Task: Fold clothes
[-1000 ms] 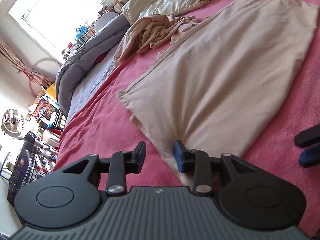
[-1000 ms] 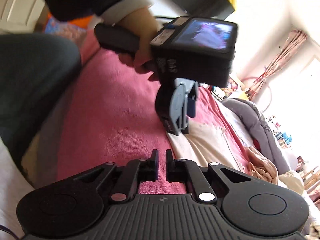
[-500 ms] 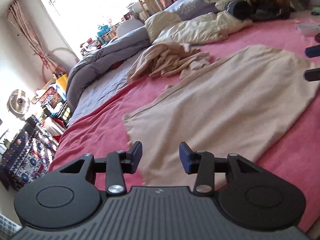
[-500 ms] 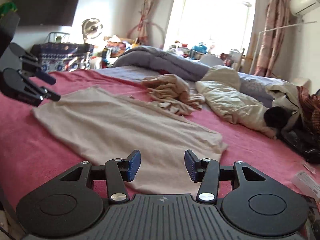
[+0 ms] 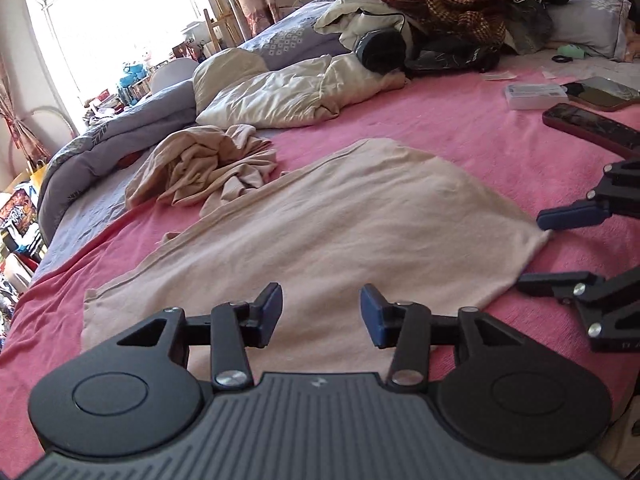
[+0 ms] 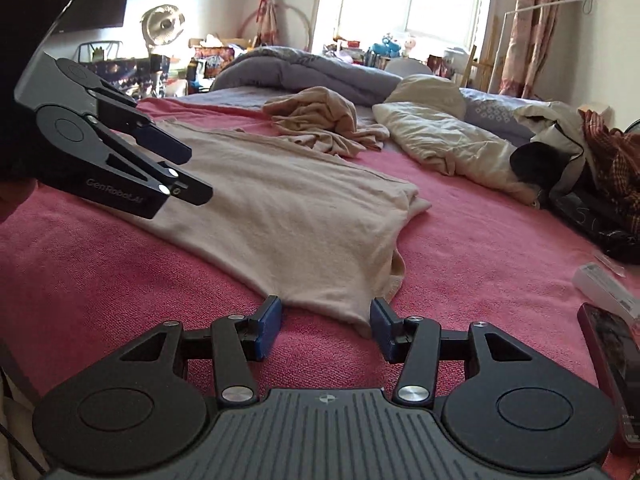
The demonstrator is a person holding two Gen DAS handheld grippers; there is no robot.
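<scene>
So your left gripper (image 5: 320, 314) and right gripper (image 6: 326, 328) hang, jaws wide and empty, at the near corners of the spread beige garment (image 5: 320, 220); each needs one pinched

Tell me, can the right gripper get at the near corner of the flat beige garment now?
Probably yes: the right gripper is open, the beige garment corner lies between its fingers, nothing blocking.
</scene>
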